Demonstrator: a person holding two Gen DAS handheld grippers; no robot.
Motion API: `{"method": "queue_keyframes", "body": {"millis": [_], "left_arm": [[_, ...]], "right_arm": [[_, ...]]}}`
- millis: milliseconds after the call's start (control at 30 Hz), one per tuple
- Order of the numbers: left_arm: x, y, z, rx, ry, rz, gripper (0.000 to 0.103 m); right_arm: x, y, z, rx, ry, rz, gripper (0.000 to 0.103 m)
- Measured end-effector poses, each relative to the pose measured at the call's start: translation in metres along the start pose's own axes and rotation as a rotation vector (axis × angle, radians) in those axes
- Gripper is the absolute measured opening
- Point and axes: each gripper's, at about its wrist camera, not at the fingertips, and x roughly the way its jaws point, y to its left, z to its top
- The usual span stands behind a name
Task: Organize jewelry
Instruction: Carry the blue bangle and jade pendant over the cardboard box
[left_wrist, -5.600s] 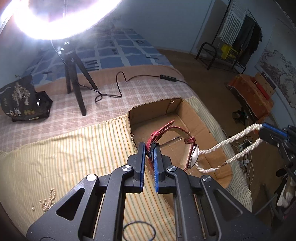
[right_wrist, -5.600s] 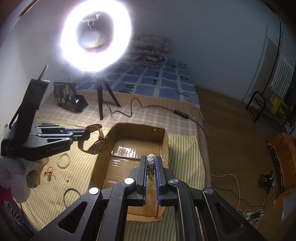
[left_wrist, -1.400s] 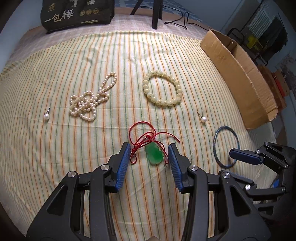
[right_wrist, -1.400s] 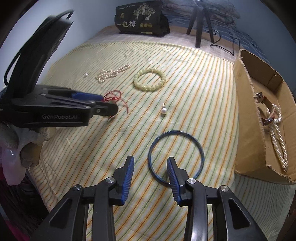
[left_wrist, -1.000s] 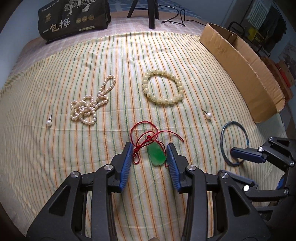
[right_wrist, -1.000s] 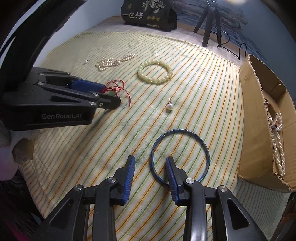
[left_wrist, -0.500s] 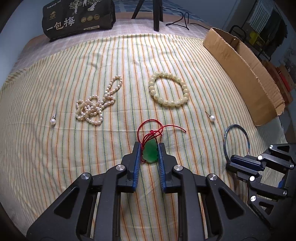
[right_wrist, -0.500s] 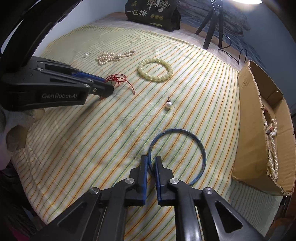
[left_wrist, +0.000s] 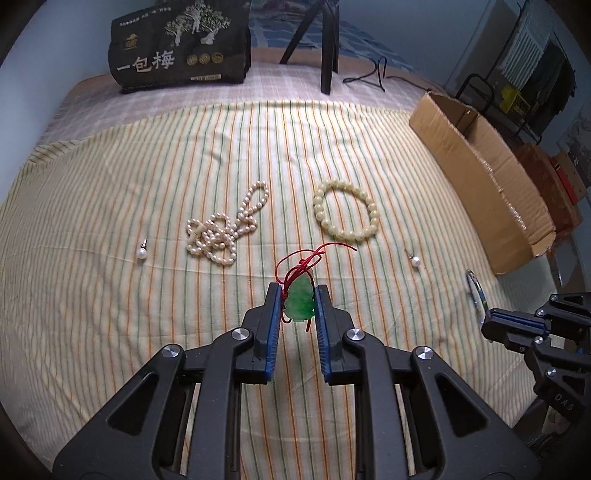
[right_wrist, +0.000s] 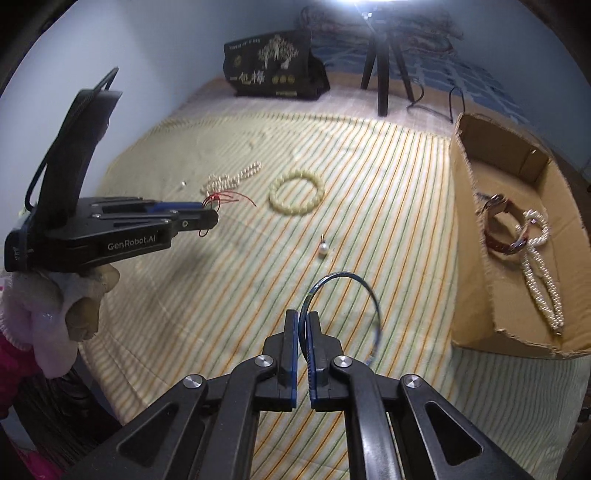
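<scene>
the left hand-held gripper (left_wrist: 295, 306) is clamped on a green pendant (left_wrist: 300, 300) with its red cord (left_wrist: 303, 258) trailing, lifted off the striped sheet (left_wrist: 110, 184), and the right hand-held gripper (right_wrist: 303, 325) pinches a blue bangle (right_wrist: 341, 306) by its rim, raised near the cardboard box (right_wrist: 476, 295) at right. on the sheet beyond lie a bead bracelet (left_wrist: 345, 215), a heaped pearl strand (left_wrist: 221, 232) to its left, and two pearl earrings (left_wrist: 141, 252) (left_wrist: 415, 260) well apart. the box holds a watch (right_wrist: 502, 229) and a pearl rope (right_wrist: 539, 273); far off on the bed stand a black bag (left_wrist: 181, 44) and a tripod (left_wrist: 325, 44).
</scene>
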Motion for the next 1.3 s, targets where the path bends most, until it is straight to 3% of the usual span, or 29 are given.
{"method": "queue_keyframes", "body": {"millis": [667, 1300], "left_arm": [[-0.052, -0.018, 0.003, 0.016, -0.091, -0.041, 0.016], [-0.073, -0.065, 0.031, 0.061, -0.157, -0.105, 0.016]], "right_arm": [[-0.060, 0.002, 0.003, 0.004, -0.152, -0.074, 0.001], [-0.124, -0.058, 0.001, 0.142, -0.320, -0.172, 0.001]]}}
